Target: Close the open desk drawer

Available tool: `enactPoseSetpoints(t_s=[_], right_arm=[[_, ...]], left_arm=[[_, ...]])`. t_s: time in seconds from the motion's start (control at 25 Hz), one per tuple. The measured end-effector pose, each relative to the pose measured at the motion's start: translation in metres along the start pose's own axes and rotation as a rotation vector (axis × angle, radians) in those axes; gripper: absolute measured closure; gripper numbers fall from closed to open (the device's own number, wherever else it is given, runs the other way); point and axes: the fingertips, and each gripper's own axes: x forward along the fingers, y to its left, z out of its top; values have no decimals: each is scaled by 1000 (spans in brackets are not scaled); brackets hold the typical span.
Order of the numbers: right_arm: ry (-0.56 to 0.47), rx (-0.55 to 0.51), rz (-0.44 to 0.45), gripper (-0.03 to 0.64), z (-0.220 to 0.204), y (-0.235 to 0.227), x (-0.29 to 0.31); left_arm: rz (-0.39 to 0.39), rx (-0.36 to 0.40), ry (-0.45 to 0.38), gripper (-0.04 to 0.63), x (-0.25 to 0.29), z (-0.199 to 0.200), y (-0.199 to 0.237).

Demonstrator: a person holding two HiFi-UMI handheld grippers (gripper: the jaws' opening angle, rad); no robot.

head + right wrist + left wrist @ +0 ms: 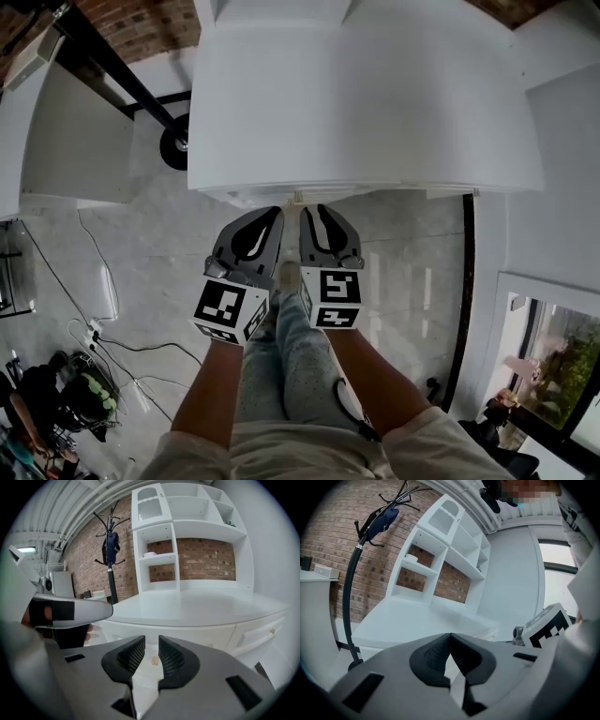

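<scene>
Drawer front [197,632] is smooth, flat, white; its knob [153,660] small, rounded.

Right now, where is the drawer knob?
In the head view the drawer knob sits on the white desk's front edge, centre of frame, just beyond the tips of the left gripper and right gripper.

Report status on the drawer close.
Left gripper shut, empty. Right gripper open, drawer knob sighted between its fingers, ungripped. Desk drawer front looks flush. Nothing in the way.
</scene>
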Motion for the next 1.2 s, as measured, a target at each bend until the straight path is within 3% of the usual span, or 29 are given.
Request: enactPoseSetpoints(t_s=[0.44, 1.2], right_arm=[[-137, -30, 36, 574, 77, 27, -102], [-311, -52, 30, 584, 160, 91, -265]], left_arm=[[10, 30, -54, 578, -64, 63, -52], [21, 104, -140, 578, -197, 151, -124]])
